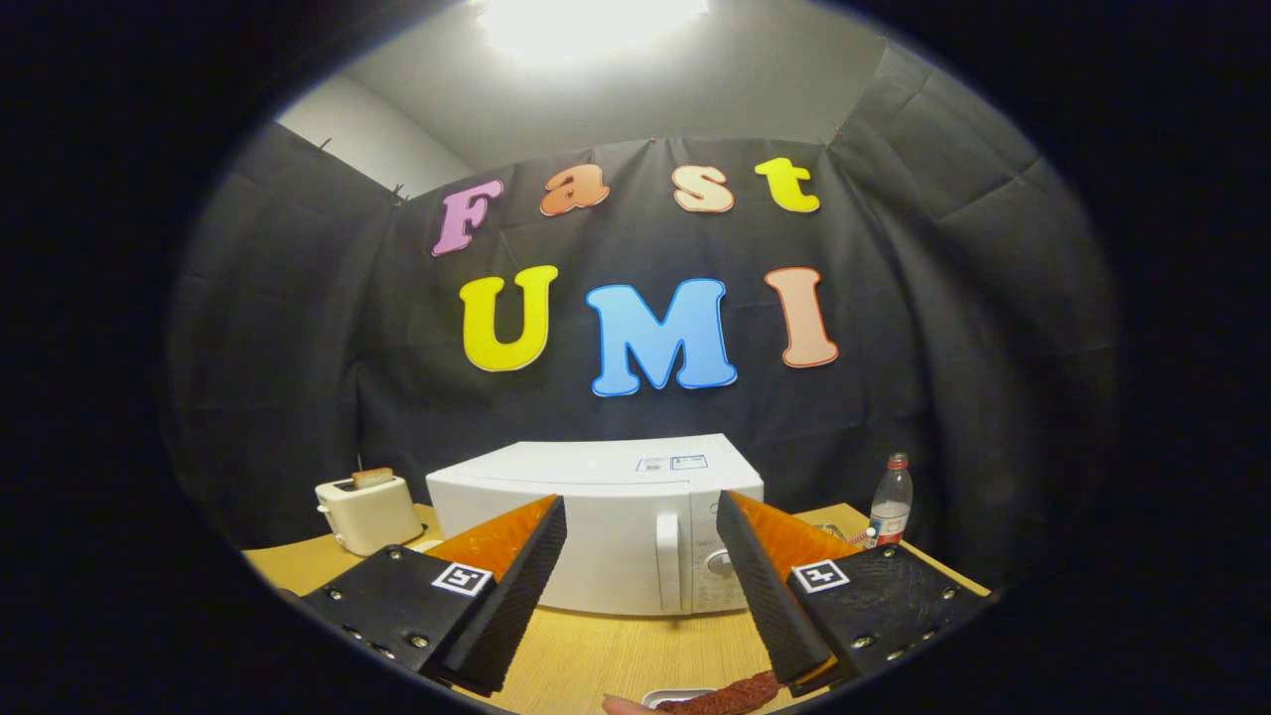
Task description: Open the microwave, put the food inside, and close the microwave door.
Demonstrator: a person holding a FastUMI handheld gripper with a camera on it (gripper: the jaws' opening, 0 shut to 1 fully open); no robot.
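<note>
A white microwave [596,516] stands on the wooden table [606,655], straight ahead beyond my fingers, its door shut. The vertical door handle [668,561] shows between the fingers, with the control dials just right of it. My gripper [643,526] is open, nothing between its fingers, held above the table some way short of the microwave. Below the right finger lies a reddish-brown piece of food [730,695] on a white dish [660,698], with a fingertip of a person's hand [621,705] beside it.
A cream toaster [367,511] with a slice of bread in it stands left of the microwave. A clear plastic bottle [891,501] with a red cap stands to the right, near the table's far corner. Black cloth walls close the booth behind.
</note>
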